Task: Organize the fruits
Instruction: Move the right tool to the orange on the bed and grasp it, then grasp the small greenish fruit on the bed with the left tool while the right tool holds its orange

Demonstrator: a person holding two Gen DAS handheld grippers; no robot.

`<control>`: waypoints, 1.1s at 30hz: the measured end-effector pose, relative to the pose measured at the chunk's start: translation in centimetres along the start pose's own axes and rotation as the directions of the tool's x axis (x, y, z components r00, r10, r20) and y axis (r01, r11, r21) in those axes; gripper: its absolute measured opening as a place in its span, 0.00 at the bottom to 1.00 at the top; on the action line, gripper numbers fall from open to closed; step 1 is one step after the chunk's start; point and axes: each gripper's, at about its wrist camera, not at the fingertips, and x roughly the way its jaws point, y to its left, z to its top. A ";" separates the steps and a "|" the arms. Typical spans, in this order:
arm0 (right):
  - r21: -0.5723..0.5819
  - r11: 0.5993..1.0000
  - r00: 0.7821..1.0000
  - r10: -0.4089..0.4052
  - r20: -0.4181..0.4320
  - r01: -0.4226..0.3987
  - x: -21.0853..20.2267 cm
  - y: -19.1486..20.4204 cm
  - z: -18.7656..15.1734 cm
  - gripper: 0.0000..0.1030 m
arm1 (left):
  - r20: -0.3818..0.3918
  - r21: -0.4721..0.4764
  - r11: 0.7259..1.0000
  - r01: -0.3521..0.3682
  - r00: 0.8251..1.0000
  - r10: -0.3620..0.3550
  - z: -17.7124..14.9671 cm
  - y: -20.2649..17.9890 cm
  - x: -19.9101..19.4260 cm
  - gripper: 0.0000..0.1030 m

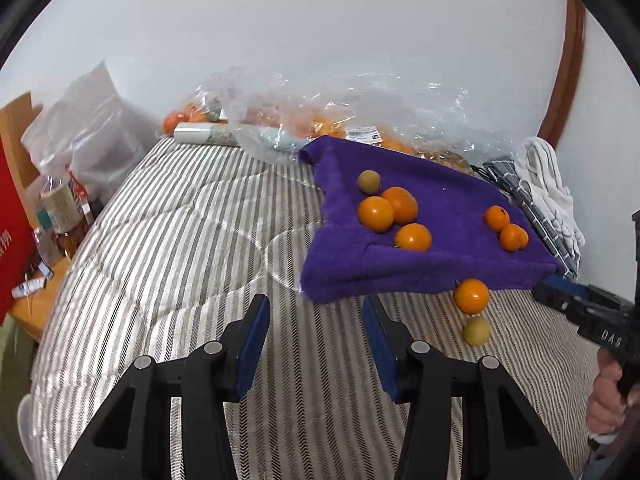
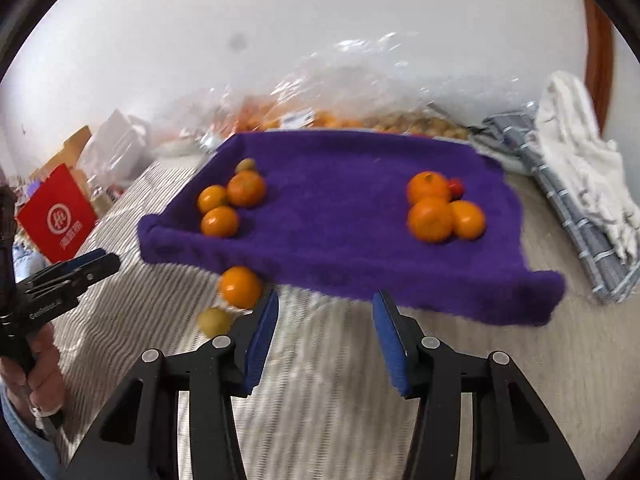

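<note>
Both our grippers, left and right, hang spread apart, holding nothing. One orange and a yellow fruit sit off the towel, at our right gripper's 10 o'clock. We'd approach low and squeeze gently so they don't roll.

On the purple towel, six oranges, one small red fruit and one yellowish-green fruit were counted, with one orange and one yellowish fruit beside it.

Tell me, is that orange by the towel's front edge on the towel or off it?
Off: the orange rests on the striped bedcover beside the purple towel.
</note>
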 end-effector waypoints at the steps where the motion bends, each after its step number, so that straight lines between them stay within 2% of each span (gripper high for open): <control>1: -0.006 1.000 1.000 0.006 -0.009 -0.006 0.3 0.4 0.1 0.48 | -0.015 -0.018 1.000 -0.004 1.000 0.003 -0.3 0.3 0.3 0.45; 3: -0.025 0.999 0.999 0.020 -0.025 -0.021 1.1 1.6 0.4 0.48 | -0.056 -0.036 0.999 -0.005 0.998 0.003 -0.4 0.5 0.9 0.44; 10: -0.024 0.997 0.995 0.065 -0.075 -0.067 3.9 4.0 1.6 0.48 | -0.062 -0.037 0.999 -0.011 0.998 0.009 -0.6 0.6 1.0 0.45; 11: -0.026 0.997 0.994 0.064 -0.093 -0.067 4.3 4.1 1.6 0.47 | -0.062 -0.043 0.999 -0.011 0.998 0.008 -0.6 0.7 1.0 0.45; 12: -0.033 0.997 0.991 0.062 -0.117 -0.067 4.9 4.3 1.6 0.41 | -0.063 -0.051 0.999 -0.013 0.998 0.010 -0.6 0.9 1.0 0.45; 14: -0.025 0.996 0.986 0.079 -0.147 -0.083 5.8 4.4 1.6 0.40 | -0.068 -0.065 0.998 -0.011 0.998 0.007 -0.5 1.1 1.1 0.45; 17: -0.002 0.995 0.982 0.101 -0.161 -0.103 6.7 4.4 1.5 0.36 | -0.071 -0.076 0.997 -0.011 0.997 0.005 -0.5 1.3 1.2 0.45; 18: 0.006 0.994 0.980 0.111 -0.164 -0.112 6.9 4.5 1.5 0.31 | -0.072 -0.077 0.997 -0.013 0.997 0.008 -0.6 1.3 1.2 0.45; 20: 0.012 0.993 0.979 0.119 -0.163 -0.119 6.9 4.6 1.5 0.30 | -0.074 -0.078 0.997 -0.016 0.997 0.010 -0.6 1.3 1.2 0.45; 26: 0.019 0.997 0.994 0.076 -0.074 -0.075 3.4 2.9 0.9 0.30 | -0.089 -0.067 0.997 -0.022 0.996 0.016 -0.7 1.2 1.5 0.45; 29: 0.020 1.000 0.999 0.003 -0.040 -0.002 1.3 0.5 0.2 0.30 | -0.096 -0.066 0.997 -0.025 0.995 0.019 -0.7 1.2 1.6 0.45; 33: 0.030 0.995 0.995 -0.097 -0.034 0.098 -0.2 -2.8 -1.4 0.30 | -0.106 -0.051 0.998 -0.038 0.994 0.033 -0.6 1.0 1.9 0.45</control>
